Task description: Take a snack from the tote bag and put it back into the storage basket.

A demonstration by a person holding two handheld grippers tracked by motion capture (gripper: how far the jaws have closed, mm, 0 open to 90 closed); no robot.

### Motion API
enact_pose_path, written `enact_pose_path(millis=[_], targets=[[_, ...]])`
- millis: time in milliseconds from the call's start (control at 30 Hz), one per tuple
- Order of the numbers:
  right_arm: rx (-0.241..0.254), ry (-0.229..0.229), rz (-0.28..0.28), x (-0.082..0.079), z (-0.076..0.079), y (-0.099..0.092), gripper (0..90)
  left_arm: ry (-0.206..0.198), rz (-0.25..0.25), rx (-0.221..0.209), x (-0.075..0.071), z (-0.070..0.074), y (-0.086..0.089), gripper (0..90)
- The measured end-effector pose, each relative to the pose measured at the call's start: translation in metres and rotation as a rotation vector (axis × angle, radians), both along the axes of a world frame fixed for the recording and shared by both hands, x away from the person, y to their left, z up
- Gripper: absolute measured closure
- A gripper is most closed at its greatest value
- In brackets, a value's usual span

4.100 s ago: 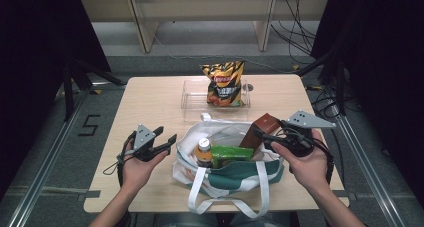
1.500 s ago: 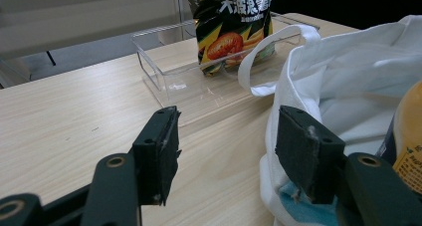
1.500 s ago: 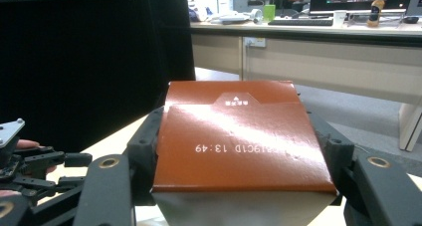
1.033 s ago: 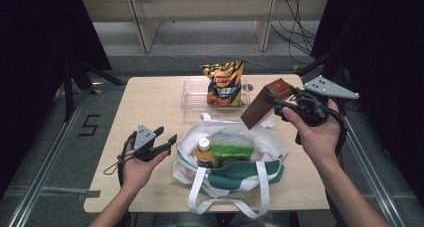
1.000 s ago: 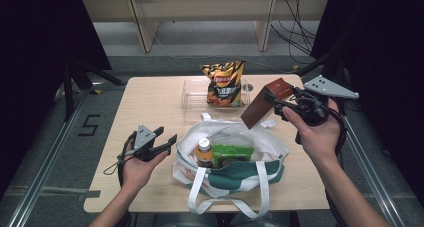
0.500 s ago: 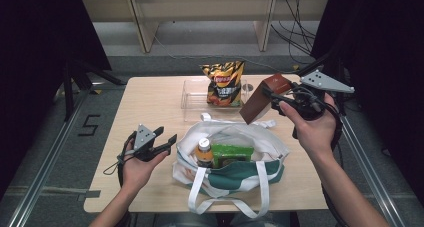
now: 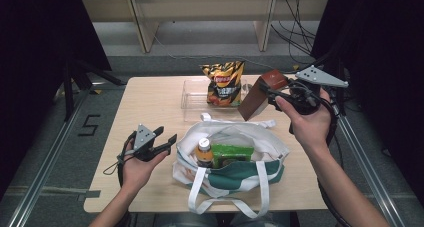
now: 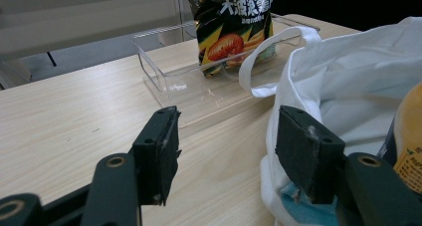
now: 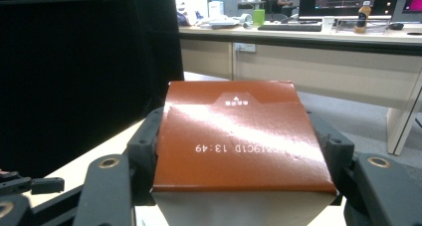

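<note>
Gripping the brown box (image 9: 241, 136), the right tongs (image 7: 272, 93) reveal its printed code up close; the left tongs (image 7: 167, 142) rest released.

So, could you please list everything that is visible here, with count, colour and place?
table: 1, light wood, centre
clear tray: 1, transparent, far side of table
chip bag: 1, yellow and black, standing in tray
tote bag: 1, white with green, near edge
bottle: 1, orange cap, inside bag
green packet: 1, inside bag
brown box: 1, held above table
left gripper: 1, black, open, beside bag
right gripper: 1, black, shut on box
</note>
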State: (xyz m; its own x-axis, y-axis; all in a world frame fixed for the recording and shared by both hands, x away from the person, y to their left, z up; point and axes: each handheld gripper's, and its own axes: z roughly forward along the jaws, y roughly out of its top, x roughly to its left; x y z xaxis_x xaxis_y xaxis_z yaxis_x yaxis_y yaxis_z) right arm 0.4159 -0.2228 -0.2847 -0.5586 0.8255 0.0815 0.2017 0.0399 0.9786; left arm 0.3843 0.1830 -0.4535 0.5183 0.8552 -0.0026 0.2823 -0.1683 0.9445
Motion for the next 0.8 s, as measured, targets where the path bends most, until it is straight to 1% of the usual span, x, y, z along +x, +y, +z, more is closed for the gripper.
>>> enact_pose_path(millis=[33, 67, 167, 233, 267, 300, 367, 400, 433, 467, 500, 533, 633, 700, 767, 800], targets=[[-0.003, -0.001, 0.004, 0.001, 0.0, 0.0, 38.9, -0.001, -0.001, 0.003, 0.0, 0.0, 0.0, 42.0], [0.003, 0.012, -0.002, 0.001, 0.0, 0.001, 38.9, -0.001, -0.001, 0.003, 0.0, 0.0, 0.0, 42.0], [-0.002, -0.001, -0.004, 0.006, -0.001, 0.001, 38.9, -0.001, -0.001, 0.002, 0.0, 0.0, 0.0, 42.0], [0.003, 0.013, -0.007, 0.007, 0.0, 0.002, 38.9, -0.001, -0.001, 0.002, 0.0, 0.0, 0.0, 42.0], [-0.002, 0.001, -0.001, 0.009, -0.001, 0.002, 38.9, -0.003, -0.002, 0.004, 0.0, 0.0, 0.0, 42.0], [0.002, 0.016, -0.011, 0.009, 0.0, 0.003, 38.9, -0.002, -0.002, 0.002, 0.0, 0.0, 0.0, 42.0], [0.005, 0.008, -0.015, 0.011, 0.0, 0.003, 38.9, -0.003, -0.001, 0.004, 0.0, 0.0, 0.0, 42.1], [0.009, 0.018, -0.013, 0.012, 0.0, 0.004, 38.9, -0.001, 0.001, 0.0, 0.0, 0.0, 0.0, 42.0], [0.003, 0.007, -0.008, 0.014, 0.0, 0.004, 38.9, -0.001, 0.0, 0.001, 0.0, 0.0, 0.0, 42.0], [0.011, 0.021, -0.016, 0.014, 0.0, 0.005, 38.9, -0.002, -0.001, 0.003, 0.0, 0.0, 0.0, 42.1], [0.003, 0.007, -0.016, 0.016, -0.001, 0.005, 38.9, -0.001, -0.001, 0.002, 0.0, 0.0, 0.0, 42.1], [0.01, 0.017, -0.016, 0.017, -0.001, 0.006, 38.9, -0.001, -0.002, 0.001, 0.0, 0.0, 0.0, 42.0], [0.01, 0.026, -0.02, 0.02, -0.002, 0.007, 38.9, -0.002, 0.0, 0.001, 0.0, 0.0, 0.0, 42.0], [-0.002, 0.013, -0.019, 0.023, -0.002, 0.007, 38.9, -0.002, 0.0, 0.002, 0.0, 0.0, 0.0, 42.0], [0.01, 0.022, -0.019, 0.024, -0.003, 0.009, 38.9, -0.001, -0.002, 0.003, 0.0, 0.0, 0.0, 42.1], [-0.003, 0.014, -0.018, 0.026, -0.003, 0.009, 38.9, -0.001, -0.003, 0.003, 0.0, 0.0, 0.0, 42.0]])
